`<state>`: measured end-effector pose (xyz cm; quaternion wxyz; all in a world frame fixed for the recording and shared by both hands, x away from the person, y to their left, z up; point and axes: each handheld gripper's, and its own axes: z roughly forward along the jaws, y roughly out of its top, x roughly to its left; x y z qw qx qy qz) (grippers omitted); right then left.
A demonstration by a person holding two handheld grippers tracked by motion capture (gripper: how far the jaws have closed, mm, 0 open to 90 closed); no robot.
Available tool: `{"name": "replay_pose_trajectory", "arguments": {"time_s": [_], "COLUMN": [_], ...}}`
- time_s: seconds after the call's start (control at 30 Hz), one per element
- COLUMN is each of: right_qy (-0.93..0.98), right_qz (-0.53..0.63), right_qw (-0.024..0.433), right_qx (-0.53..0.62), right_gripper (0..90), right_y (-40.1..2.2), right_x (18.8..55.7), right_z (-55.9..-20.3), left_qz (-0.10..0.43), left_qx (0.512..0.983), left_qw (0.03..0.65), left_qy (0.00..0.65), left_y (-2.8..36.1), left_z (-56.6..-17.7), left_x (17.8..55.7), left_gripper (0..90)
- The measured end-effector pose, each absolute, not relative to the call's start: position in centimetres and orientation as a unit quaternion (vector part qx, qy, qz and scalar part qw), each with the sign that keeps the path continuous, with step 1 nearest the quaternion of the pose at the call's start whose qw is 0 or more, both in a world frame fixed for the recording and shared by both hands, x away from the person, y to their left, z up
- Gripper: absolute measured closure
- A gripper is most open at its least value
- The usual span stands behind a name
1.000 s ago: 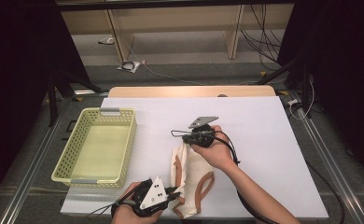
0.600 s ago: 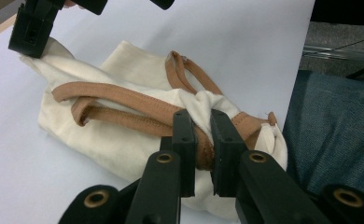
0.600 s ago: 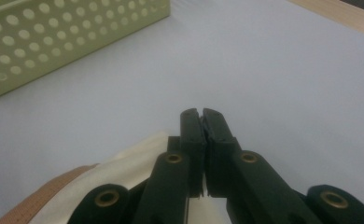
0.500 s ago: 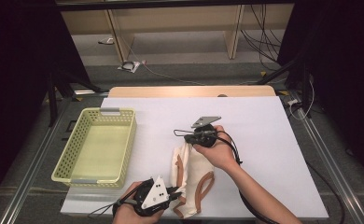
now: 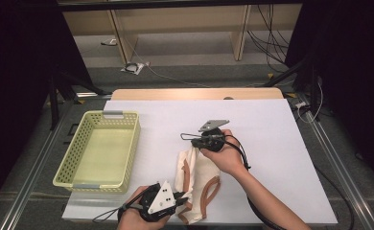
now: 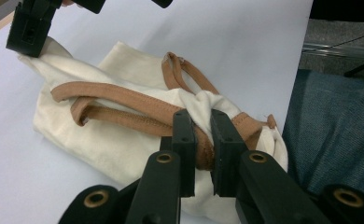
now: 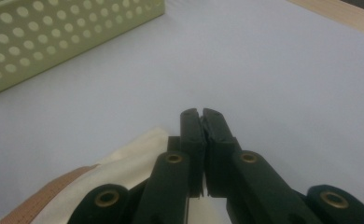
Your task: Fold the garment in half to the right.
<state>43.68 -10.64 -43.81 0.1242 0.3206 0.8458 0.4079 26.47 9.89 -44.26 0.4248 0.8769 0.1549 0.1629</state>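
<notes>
High view is showing a cream tote bag (image 5: 194,184) lying crumpled near the front of the white bench (image 5: 271,124). The left tool (image 5: 182,199) is clamping the bag's brown-edged rim. The right tool (image 5: 187,136) is pinching a corner of the cloth, though its grip is hard to see. A yellow basket (image 5: 67,165) is sitting well apart, blocking nothing.

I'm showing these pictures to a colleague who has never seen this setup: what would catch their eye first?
Probably the cream cloth bag with brown straps, crumpled at the near edge of the white table, pinched at both ends: the left gripper is shut on a strap and bunched cloth at its near end, the right gripper on its far corner. Next, the pale green perforated basket to the left.
</notes>
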Motion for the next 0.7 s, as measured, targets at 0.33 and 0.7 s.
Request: {"name": "replay_pose_trajectory", "arguments": {"time_s": [0.33, 0.7], "right_qy": [0.845, 0.843], "right_qz": [0.408, 0.408], "right_qw": [0.126, 0.126], "right_qx": [0.321, 0.326], "right_gripper": [88.5, 88.5], "right_y": [-11.05, -11.26], "right_x": [43.69, 43.68], "right_z": [-43.91, -44.07], "left_qz": [0.160, 0.157], "left_qx": [0.879, 0.883], "left_qw": [0.422, 0.418], "left_qy": [0.153, 0.148], "left_y": [9.55, 9.05], "left_z": [-44.39, -44.50], "left_x": [26.59, 26.74], "left_gripper": [82.1, 82.1]}}
